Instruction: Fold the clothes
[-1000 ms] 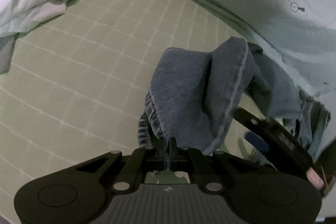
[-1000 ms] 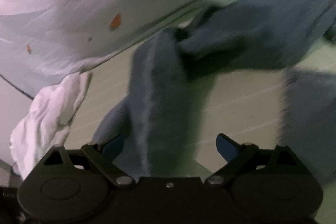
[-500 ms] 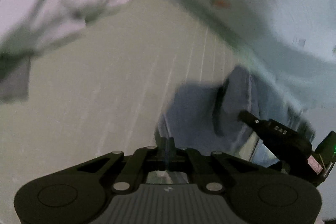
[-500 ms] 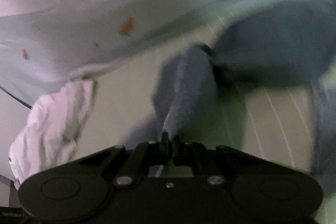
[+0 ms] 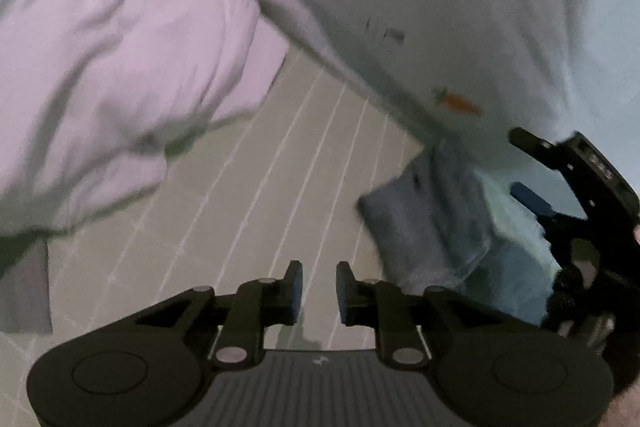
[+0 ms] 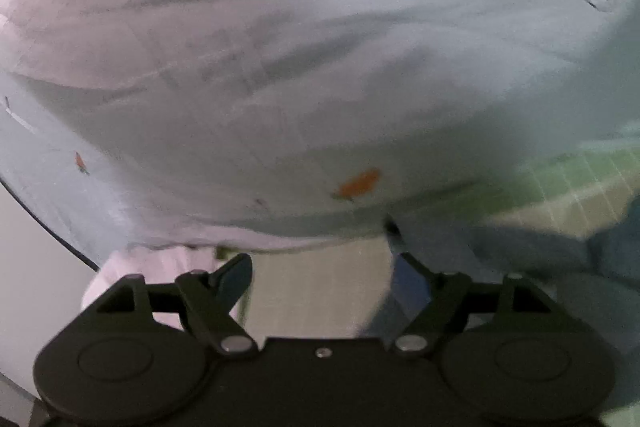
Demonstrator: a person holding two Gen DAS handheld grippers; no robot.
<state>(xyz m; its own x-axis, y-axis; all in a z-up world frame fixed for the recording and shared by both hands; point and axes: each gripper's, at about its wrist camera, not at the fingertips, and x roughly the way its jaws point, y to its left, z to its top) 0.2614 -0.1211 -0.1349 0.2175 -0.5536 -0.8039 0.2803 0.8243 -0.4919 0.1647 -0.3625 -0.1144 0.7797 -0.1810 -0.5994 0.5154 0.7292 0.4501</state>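
A blue denim garment point(image 5: 436, 227) lies bunched on the green gridded mat point(image 5: 280, 187), to the right of my left gripper point(image 5: 318, 293). That gripper's jaws are opening, a small gap between the pads, nothing between them. My right gripper point(image 6: 320, 279) is opening wide over bare mat point(image 6: 320, 291); the denim point(image 6: 520, 267) lies just right of its right finger, apart from the pads. The right gripper point(image 5: 532, 171) also shows at the right edge of the left wrist view, above the denim.
A pale blue sheet with small carrot prints point(image 6: 320, 67) fills the upper part of both views and overhangs the mat. A crumpled white garment point(image 5: 100, 67) lies at the left of the mat, also seen at lower left as white cloth point(image 6: 120, 279).
Both grippers were shut on the denim half a second ago and have let it go. Both moved away; the denim now lies to the right on the mat.
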